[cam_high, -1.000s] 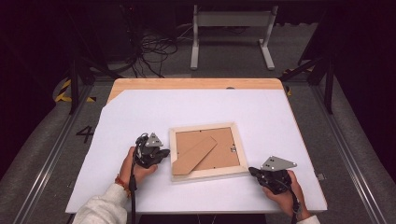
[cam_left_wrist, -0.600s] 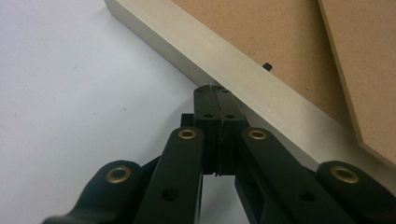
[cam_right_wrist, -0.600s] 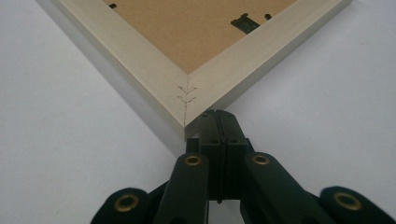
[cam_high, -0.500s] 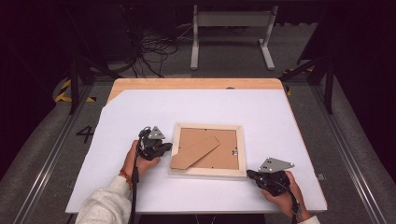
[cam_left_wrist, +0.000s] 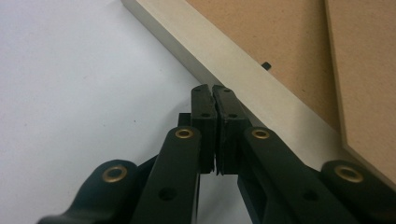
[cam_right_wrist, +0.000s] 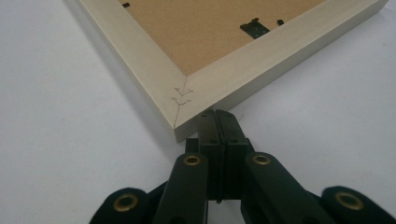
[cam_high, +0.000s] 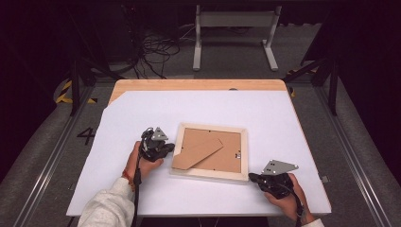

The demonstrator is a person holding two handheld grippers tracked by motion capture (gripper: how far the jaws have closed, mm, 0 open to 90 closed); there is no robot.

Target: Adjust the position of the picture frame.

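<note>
Picture frame [cam_high: 210, 152] lay face-down mid-worktop [cam_high: 283, 113], between my tools. Left tool [cam_left_wrist: 213, 88], closed and empty, touched its left rail; right tool [cam_right_wrist: 216, 113], likewise closed and empty, sat at its near right corner. Both hands low, pointing inward.

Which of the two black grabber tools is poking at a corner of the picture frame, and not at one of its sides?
The right gripper: its shut tips meet the picture frame at a mitred corner. The left gripper presses against the middle of a straight side.

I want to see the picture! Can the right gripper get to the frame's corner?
Probably yes. The right gripper, jaws shut, sits right at the near corner of the picture frame, with bare white table around it and nothing between.
</note>
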